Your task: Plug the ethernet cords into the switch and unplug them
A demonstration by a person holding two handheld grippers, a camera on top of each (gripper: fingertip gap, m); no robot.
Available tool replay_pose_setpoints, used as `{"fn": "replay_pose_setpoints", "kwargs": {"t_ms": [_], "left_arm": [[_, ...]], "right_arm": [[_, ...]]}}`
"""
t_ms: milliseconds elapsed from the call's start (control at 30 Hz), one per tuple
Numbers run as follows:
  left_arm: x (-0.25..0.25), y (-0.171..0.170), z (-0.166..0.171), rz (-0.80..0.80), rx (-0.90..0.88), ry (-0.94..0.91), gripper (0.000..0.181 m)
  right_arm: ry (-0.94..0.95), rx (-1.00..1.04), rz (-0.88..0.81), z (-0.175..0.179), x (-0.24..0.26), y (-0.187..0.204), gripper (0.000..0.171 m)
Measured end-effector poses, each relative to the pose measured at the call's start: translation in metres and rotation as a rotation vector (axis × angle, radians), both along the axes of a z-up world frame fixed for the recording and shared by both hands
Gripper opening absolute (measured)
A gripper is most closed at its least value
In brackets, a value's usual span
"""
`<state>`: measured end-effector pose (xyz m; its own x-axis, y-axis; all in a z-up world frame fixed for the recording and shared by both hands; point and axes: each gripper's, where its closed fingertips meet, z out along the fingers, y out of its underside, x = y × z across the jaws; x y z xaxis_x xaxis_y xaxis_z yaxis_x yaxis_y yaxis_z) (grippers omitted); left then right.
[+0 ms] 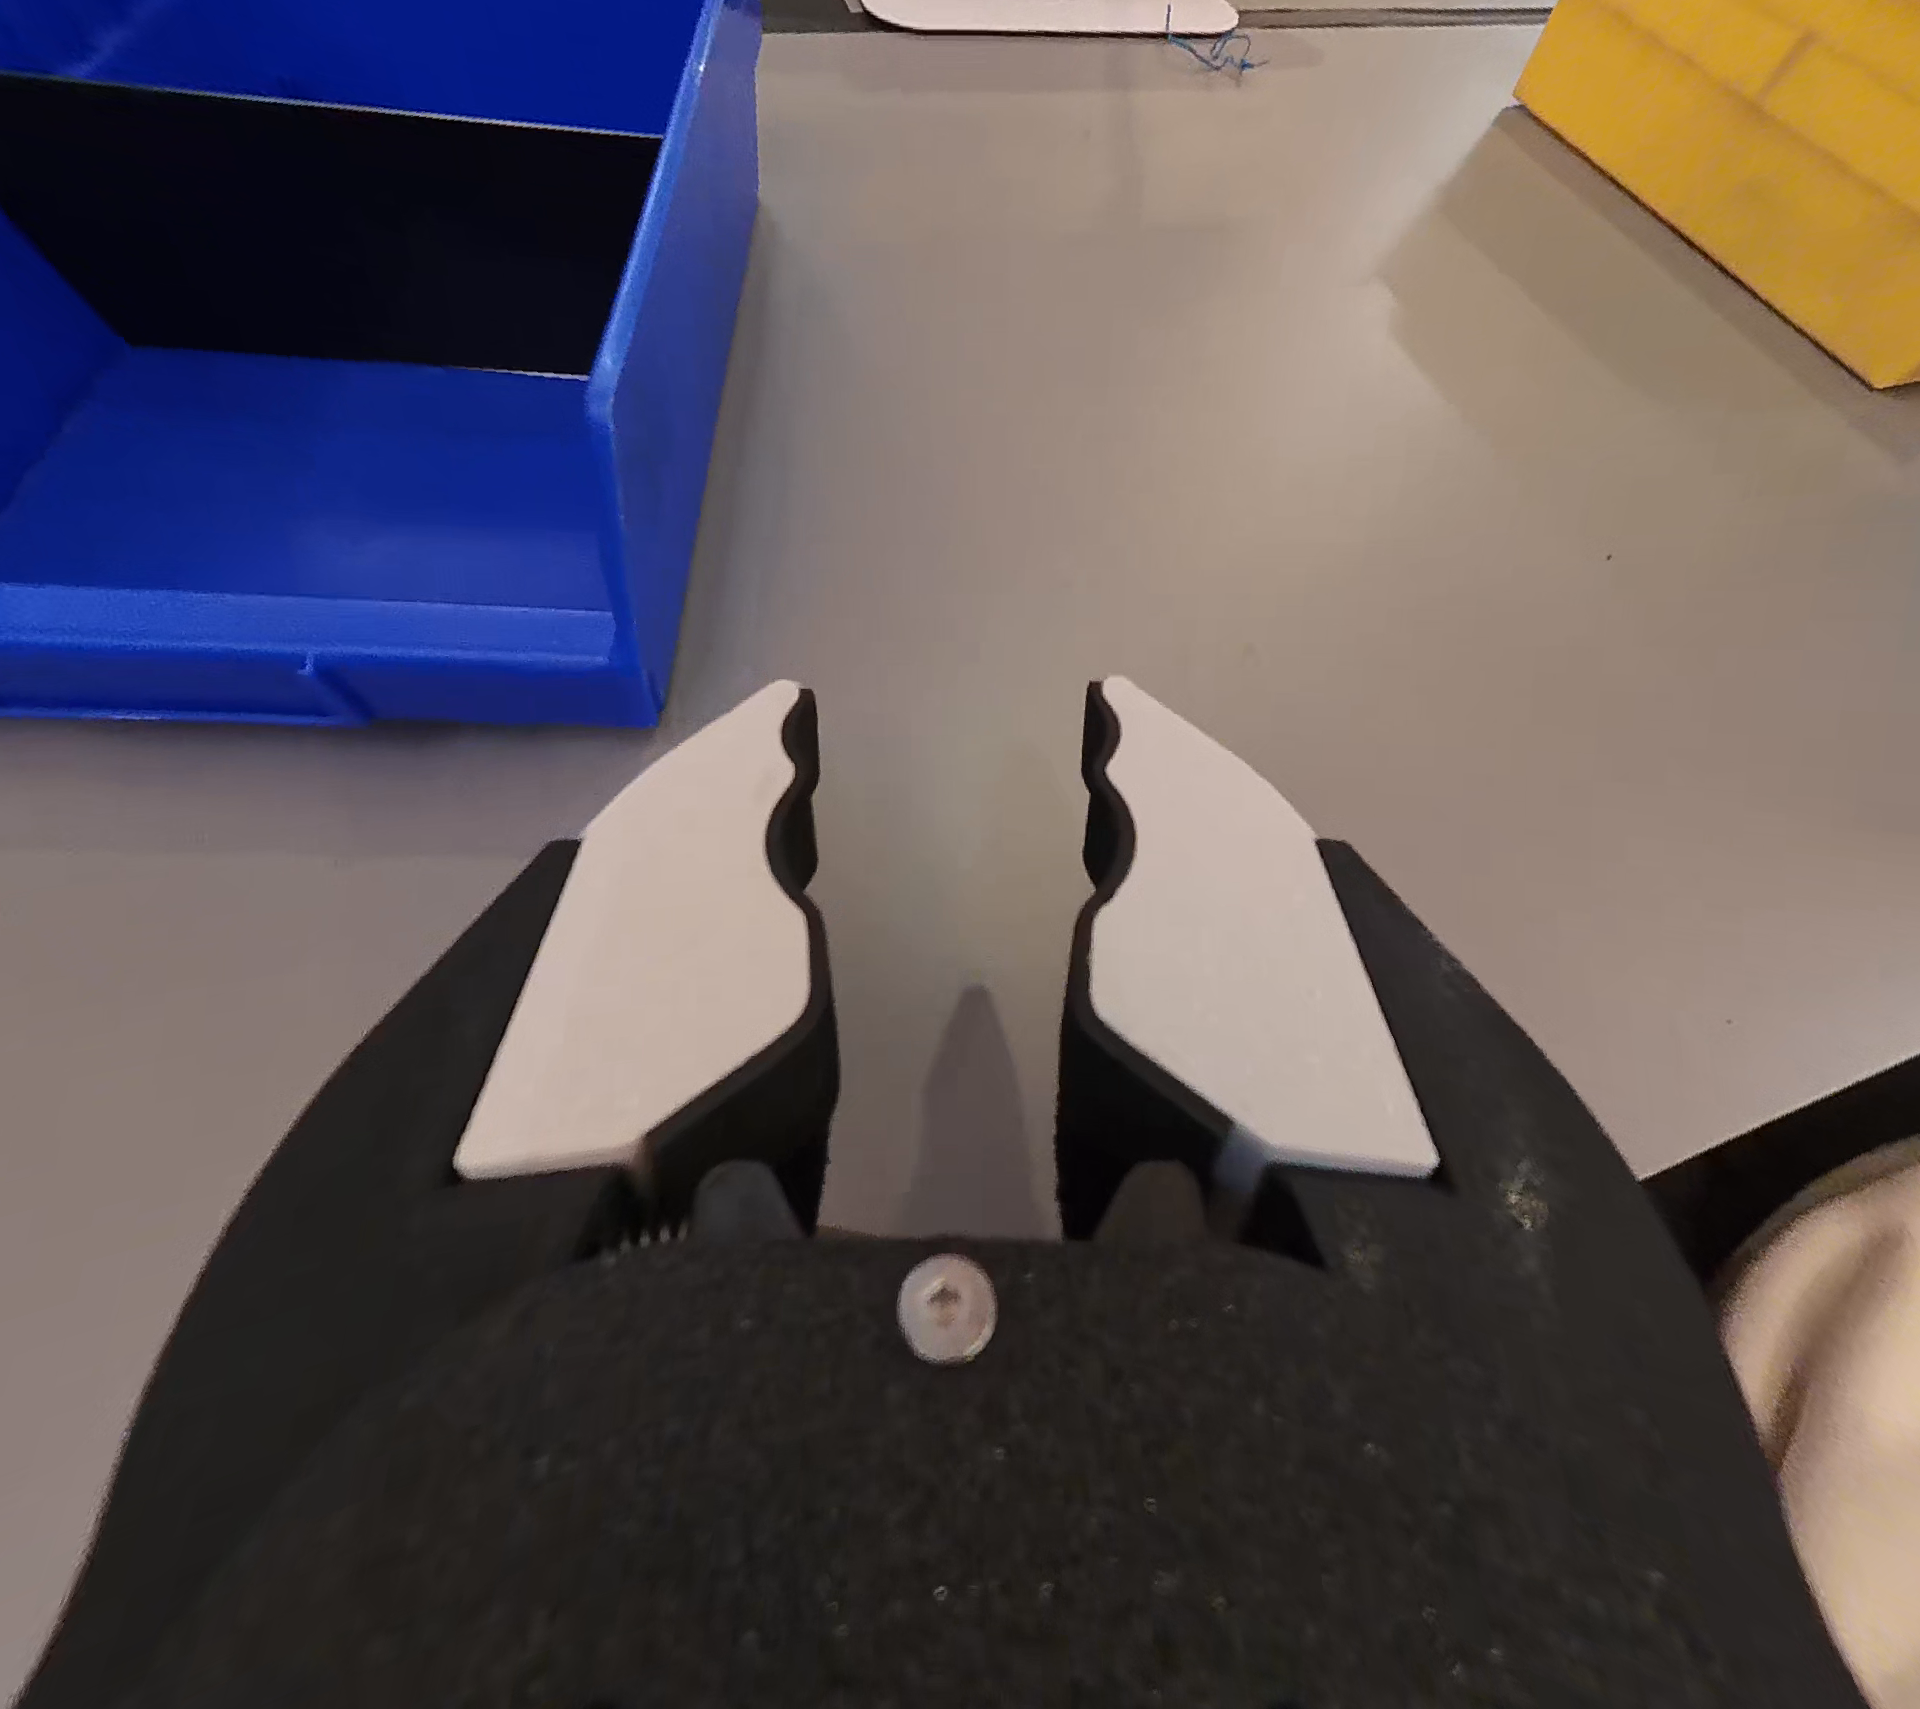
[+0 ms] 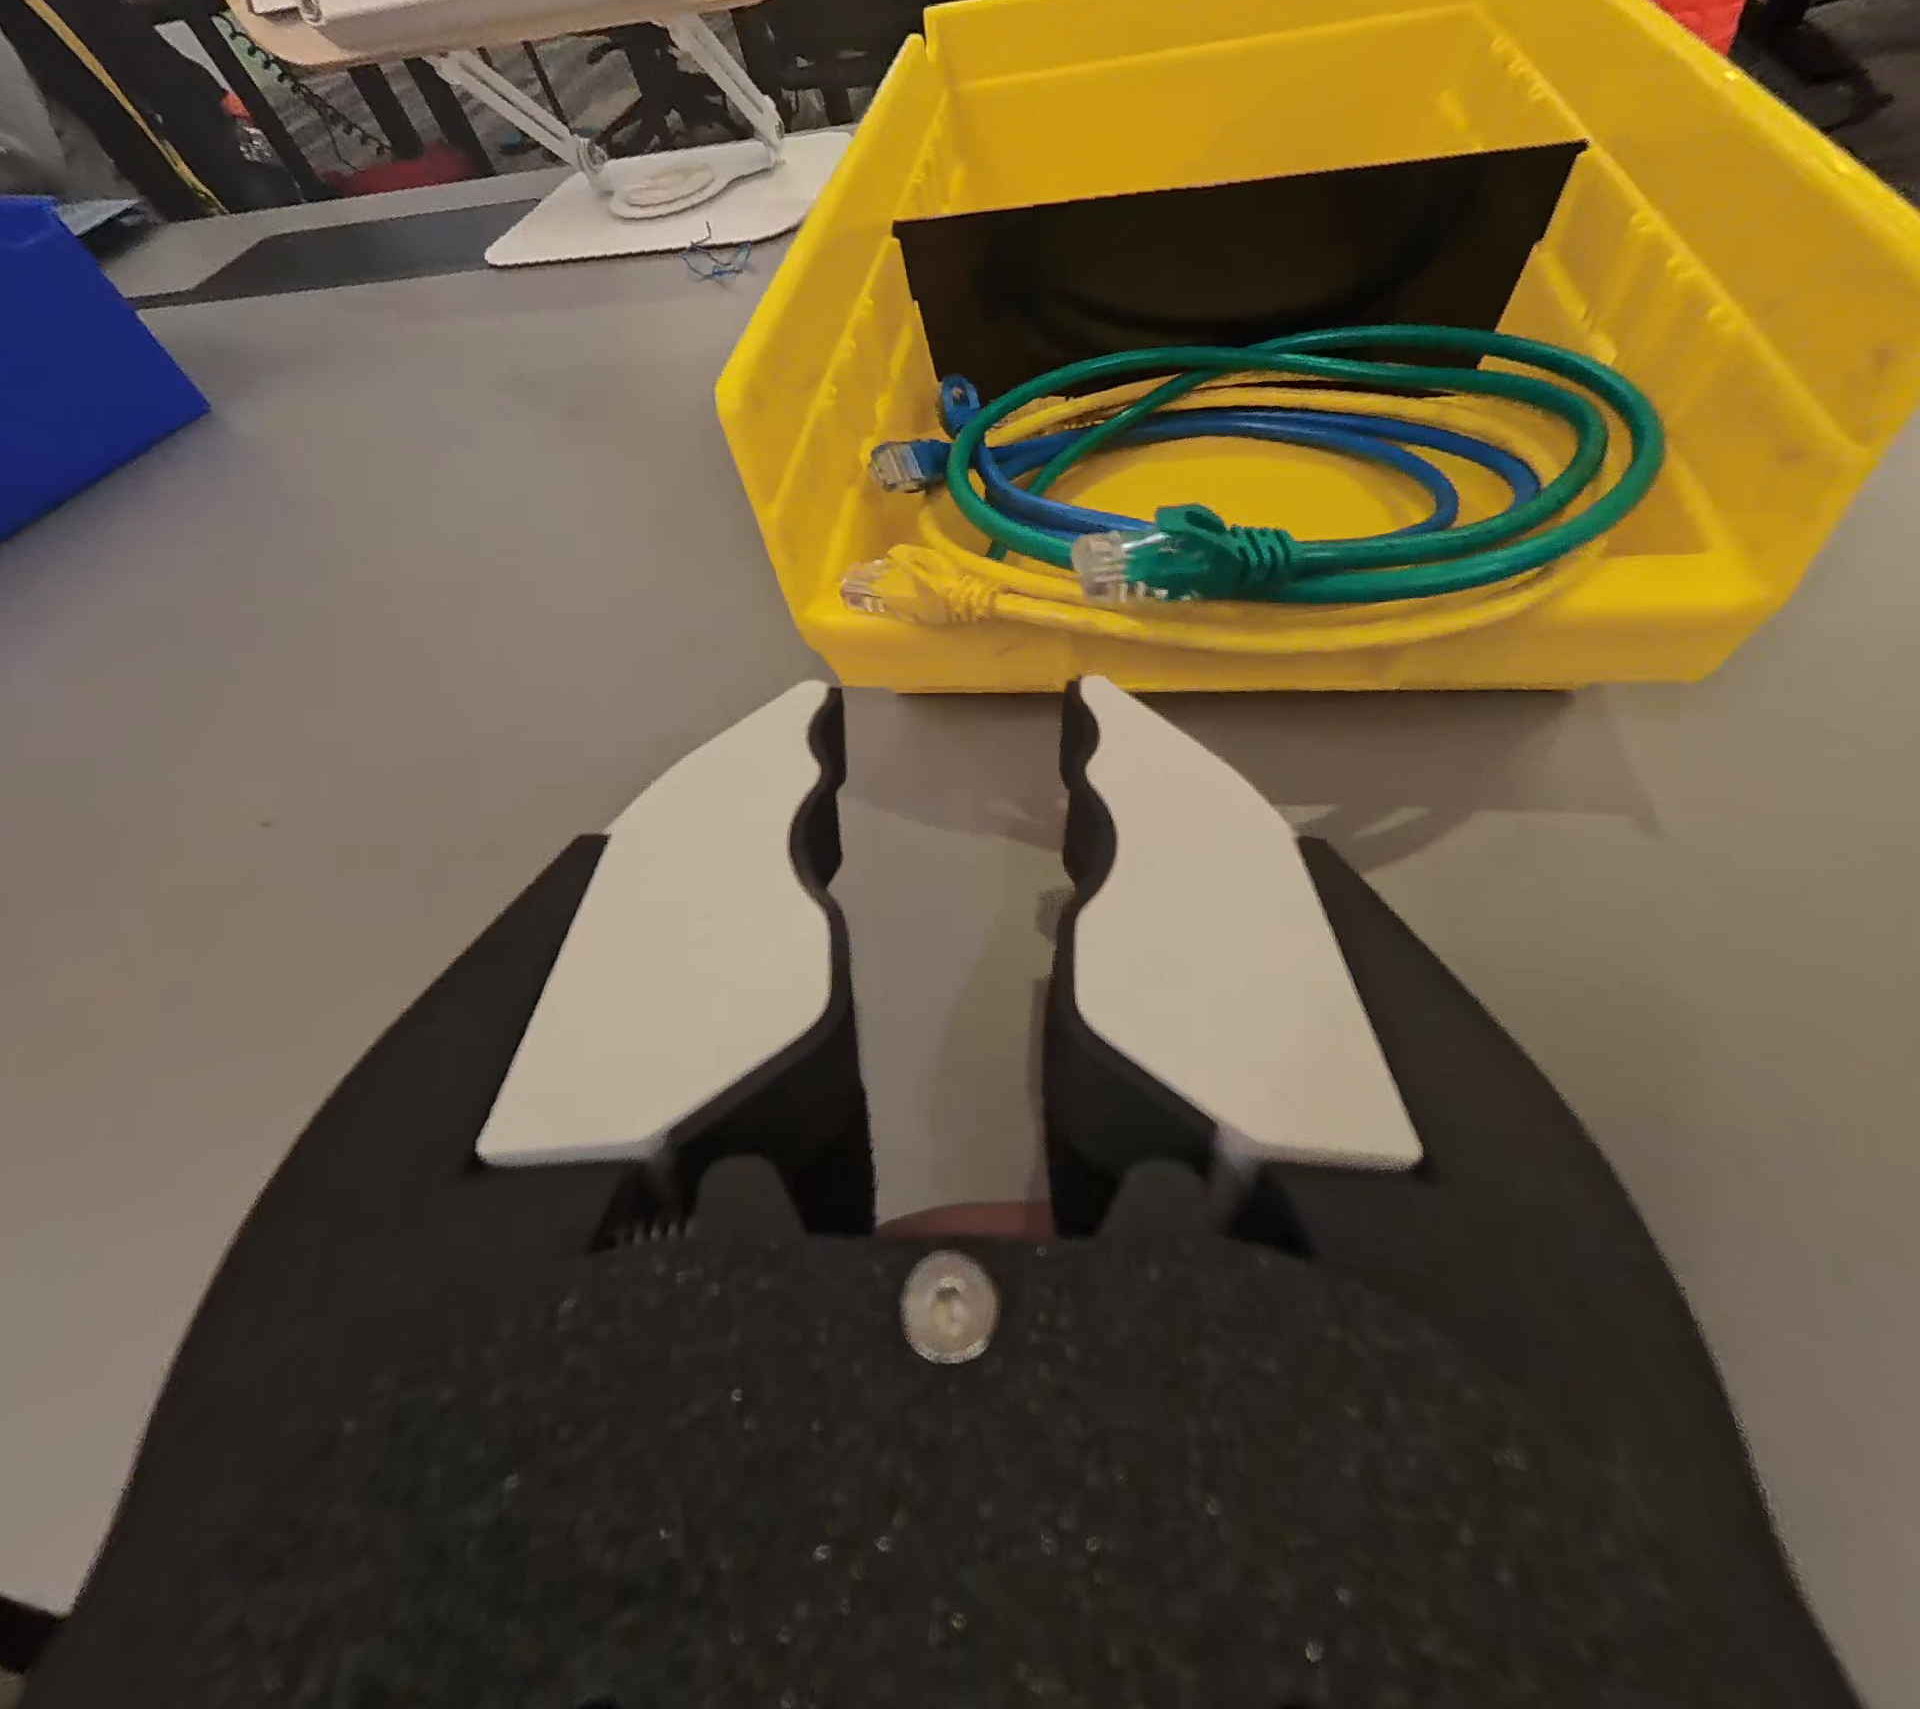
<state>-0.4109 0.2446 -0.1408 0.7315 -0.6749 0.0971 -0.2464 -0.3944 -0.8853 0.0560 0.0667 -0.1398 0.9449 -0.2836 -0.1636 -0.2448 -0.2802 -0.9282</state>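
Right wrist view: right tool spread and empty, near the yellow bin holding tangled green, blue and yellow ethernet cords; lifting one may drag the others. Left tool spread over the bench; no switch visible.

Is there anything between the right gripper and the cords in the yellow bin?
Nothing on the table blocks it. The right gripper is open, just before the yellow bin. Only the bin's low front wall stands between it and the cords, so it would probably reach in over that wall.
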Motion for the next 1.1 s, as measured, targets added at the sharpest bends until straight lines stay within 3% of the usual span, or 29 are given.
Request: {"fn": "replay_pose_setpoints", "kwargs": {"t_ms": [233, 567, 700, 767, 867, 933, 1033, 1100], "left_arm": [[0.003, -0.001, -0.005, 0.001, -0.001, 0.031, 0.049], [0.009, 0.001, -0.014, -0.015, -0.037, 0.05, 0.05], [0.008, -0.003, -0.015, -0.021, -0.032, 0.065, 0.05], [0.009, -0.005, -0.015, -0.025, -0.024, 0.069, 0.05], [0.009, -0.007, -0.016, -0.029, -0.006, 0.093, 0.05], [0.011, -0.007, -0.016, -0.036, 0.0, 0.099, 0.05], [0.014, -0.007, -0.02, -0.05, -0.007, 0.11, 0.051], [0.018, -0.009, -0.02, -0.064, -0.012, 0.108, 0.052]], "right_arm": [[-0.059, -0.012, -0.049, 0.001, 0.014, -0.004, 0.04], [-0.053, -0.069, 0.008, -0.008, 0.004, 0.014, 0.041], [0.08, -0.029, 0.159, -0.007, -0.044, 0.042, 0.052], [-0.015, -0.067, 0.114, -0.006, -0.04, 0.063, 0.061], [-0.086, -0.083, -0.001, -0.002, -0.024, 0.092, 0.062], [-0.018, -0.075, 0.058, -0.002, -0.035, 0.111, 0.06], [-0.051, -0.089, 0.175, -0.003, -0.06, 0.12, 0.076], [-0.089, -0.087, 0.318, -0.003, -0.087, 0.116, 0.069]]}}
